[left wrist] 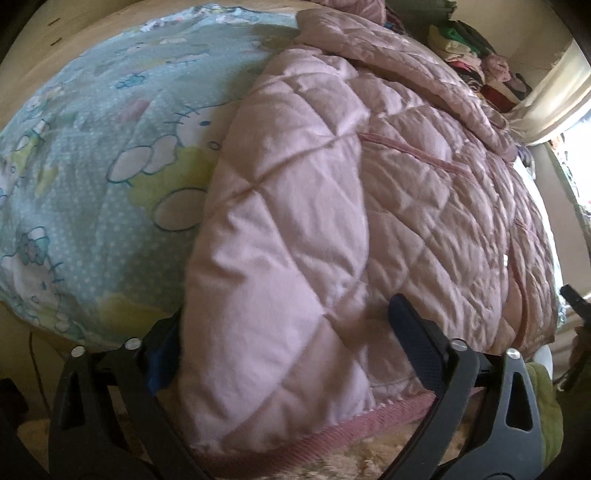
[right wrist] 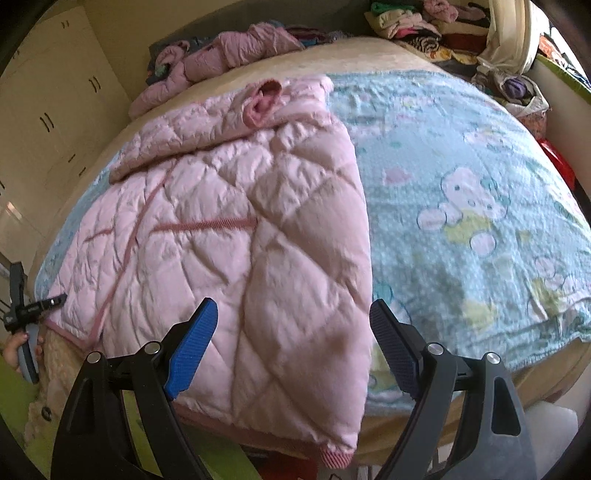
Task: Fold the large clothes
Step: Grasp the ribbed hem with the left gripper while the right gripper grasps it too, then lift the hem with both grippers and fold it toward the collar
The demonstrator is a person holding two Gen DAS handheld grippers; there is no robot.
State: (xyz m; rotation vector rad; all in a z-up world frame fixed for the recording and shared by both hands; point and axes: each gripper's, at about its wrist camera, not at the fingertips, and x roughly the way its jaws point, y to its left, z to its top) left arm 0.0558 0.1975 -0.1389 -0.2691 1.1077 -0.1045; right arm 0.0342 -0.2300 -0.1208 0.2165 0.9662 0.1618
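Bed (right wrist: 388,55) came first in size, spread with a blue cartoon blanket (right wrist: 480,229), and on that blanket lay the pink quilted coat (right wrist: 207,229), the task's thing. Both sleeves appeared already folded in over the body: one puffy sleeve ran down the near side in each wrist view, and the far cuff (right wrist: 264,98) lay turned in near the collar. By my reading the side folds were done; the lengthwise fold, hem up toward collar, was left, and the coat was not yet a compact bundle.

Heaps of other clothes (right wrist: 417,22) lined the head of the bed, with another pink garment (right wrist: 229,51) beyond the coat; they were well apart from it and should not hinder a fold. Cupboards (right wrist: 51,103) stood to the side. Nothing lay on the coat itself.

Smallest were the tools. The left claw (left wrist: 284,332) stood wide, its fingers either side of the sleeve at the hem; whether the pads pressed it I could not tell. The right claw (right wrist: 293,328) stood wide over the other sleeve's end, holding nothing. The sleeves' bulk may spring open when lifted.
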